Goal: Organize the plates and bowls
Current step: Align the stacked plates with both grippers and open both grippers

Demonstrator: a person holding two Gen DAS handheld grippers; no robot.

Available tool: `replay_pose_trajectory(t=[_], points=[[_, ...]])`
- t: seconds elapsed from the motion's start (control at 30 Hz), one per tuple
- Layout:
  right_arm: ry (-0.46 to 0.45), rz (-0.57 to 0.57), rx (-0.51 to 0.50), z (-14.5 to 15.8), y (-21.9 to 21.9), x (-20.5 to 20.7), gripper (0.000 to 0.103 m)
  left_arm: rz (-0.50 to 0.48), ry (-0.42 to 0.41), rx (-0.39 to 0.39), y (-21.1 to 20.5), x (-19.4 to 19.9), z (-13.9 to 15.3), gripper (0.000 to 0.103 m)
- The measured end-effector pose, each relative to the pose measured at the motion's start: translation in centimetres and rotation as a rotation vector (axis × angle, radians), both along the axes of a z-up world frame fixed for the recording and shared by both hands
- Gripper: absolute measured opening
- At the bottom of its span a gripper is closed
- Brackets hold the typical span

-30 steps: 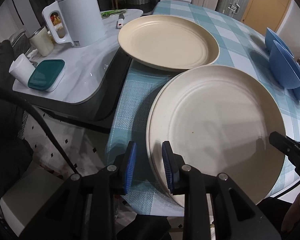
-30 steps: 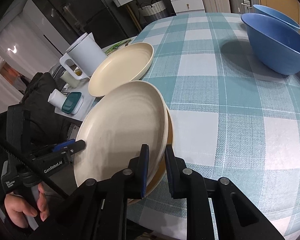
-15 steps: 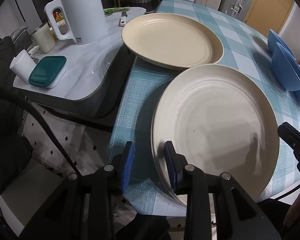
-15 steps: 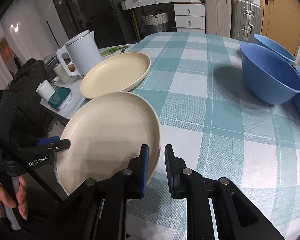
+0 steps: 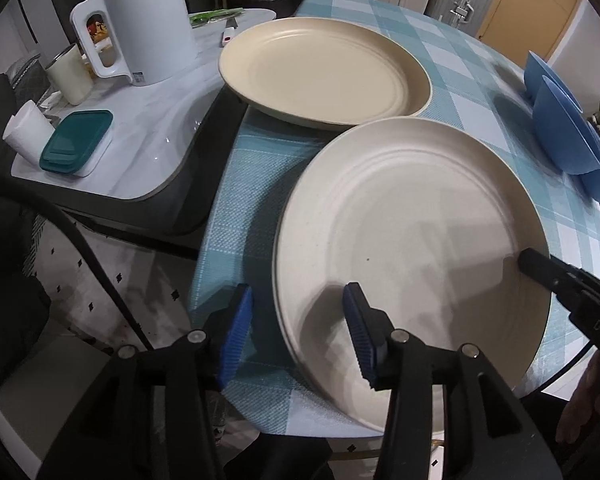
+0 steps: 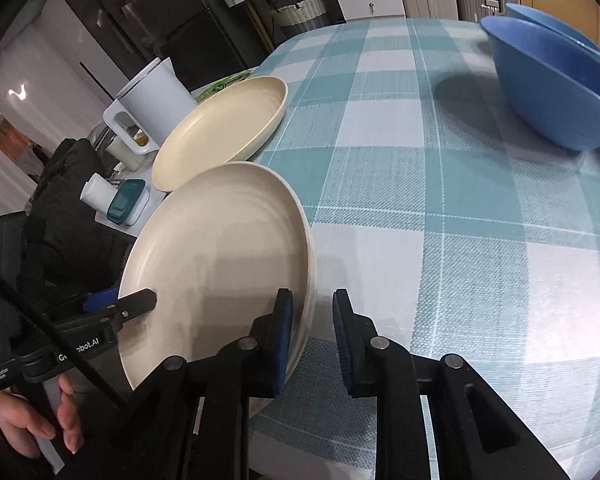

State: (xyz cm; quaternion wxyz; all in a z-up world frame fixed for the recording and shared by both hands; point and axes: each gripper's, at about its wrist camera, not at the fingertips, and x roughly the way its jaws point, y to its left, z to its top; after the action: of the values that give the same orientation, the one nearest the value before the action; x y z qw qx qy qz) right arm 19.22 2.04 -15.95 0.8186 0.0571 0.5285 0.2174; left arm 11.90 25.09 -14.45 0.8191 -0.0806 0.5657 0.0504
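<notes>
Both grippers had just loosened: the left gripper [image 5: 298, 330] stood open astride the cream plate [image 5: 412, 248] rim, the right gripper [image 6: 310, 338] barely parted around it; stacking looked finished.

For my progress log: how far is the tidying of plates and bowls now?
Done: nothing is clearly stacked yet. In hand: the near cream plate lies at the table edge; the left gripper, jaws just opening, straddles its rim; whether the right gripper grips it is unclear. Left: the farther cream plate and the blue bowls stand apart.
</notes>
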Motion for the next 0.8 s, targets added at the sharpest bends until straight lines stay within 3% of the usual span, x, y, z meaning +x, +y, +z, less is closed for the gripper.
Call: replay_pose_trajectory(t=[0.13, 0.43, 0.8], points=[[0.023, 0.014, 0.029, -0.4, 0.3, 0.0, 0.021, -0.014, 0.001, -0.058, -0.3, 0.0, -0.1, 0.046], [0.079, -0.021, 0.066, -0.4, -1.3, 0.3, 0.020, -0.070, 0.005, -0.055, -1.9, 0.3, 0.0, 0.045], [0.100, -0.068, 0.028, 0.0, -4.6, -0.1, 0.021, -0.148, 0.022, -0.045, -5.6, 1.1, 0.0, 0.046]])
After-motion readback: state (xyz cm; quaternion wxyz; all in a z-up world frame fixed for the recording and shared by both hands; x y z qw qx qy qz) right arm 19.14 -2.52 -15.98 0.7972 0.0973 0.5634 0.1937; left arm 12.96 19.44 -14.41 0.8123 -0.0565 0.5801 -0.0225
